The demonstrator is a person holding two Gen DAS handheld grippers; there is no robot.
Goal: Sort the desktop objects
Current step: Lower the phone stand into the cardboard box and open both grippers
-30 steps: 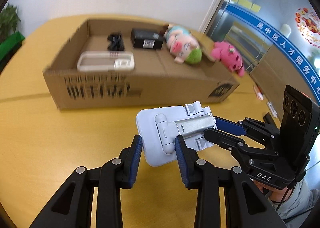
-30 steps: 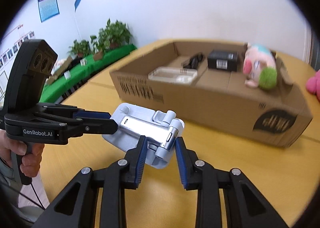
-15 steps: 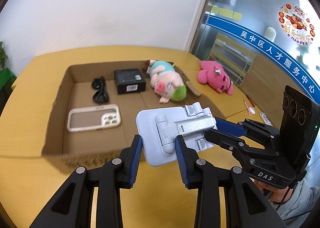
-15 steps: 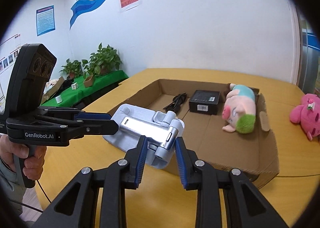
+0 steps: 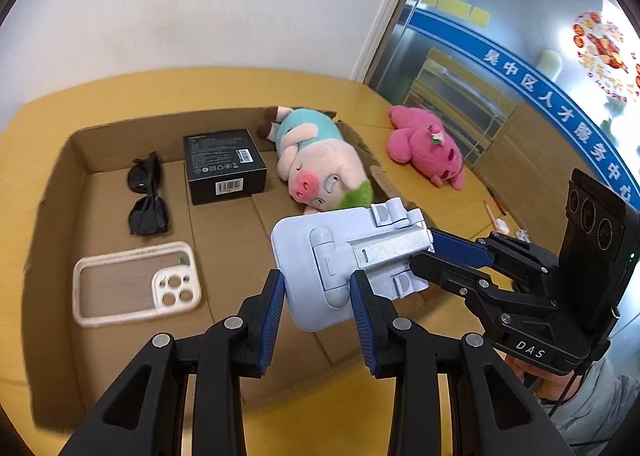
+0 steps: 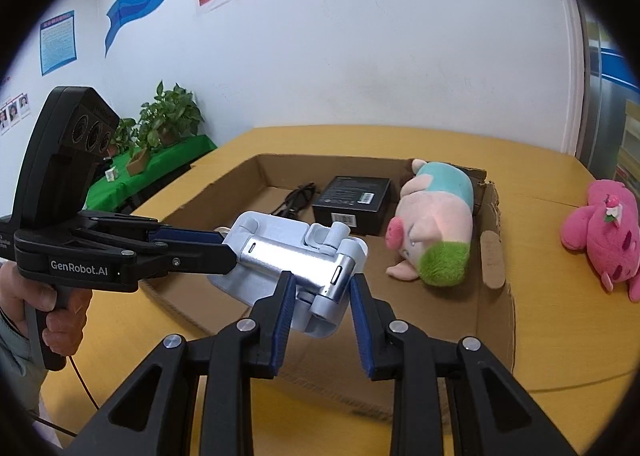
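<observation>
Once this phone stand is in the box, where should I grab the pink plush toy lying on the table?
Grip the pink plush toy across its plump middle, coming straight down. It lies flat on the table, apart from the cardboard box, so both flanks are open; its limbs look small and floppy. The left gripper and right gripper hold the phone stand now.

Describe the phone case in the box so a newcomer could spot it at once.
Find the open brown cardboard box on the yellow table. On its floor, in the near left corner just below the black sunglasses, the white rectangular phone case lies flat. Only it is a hollow frame with round camera holes.
</observation>
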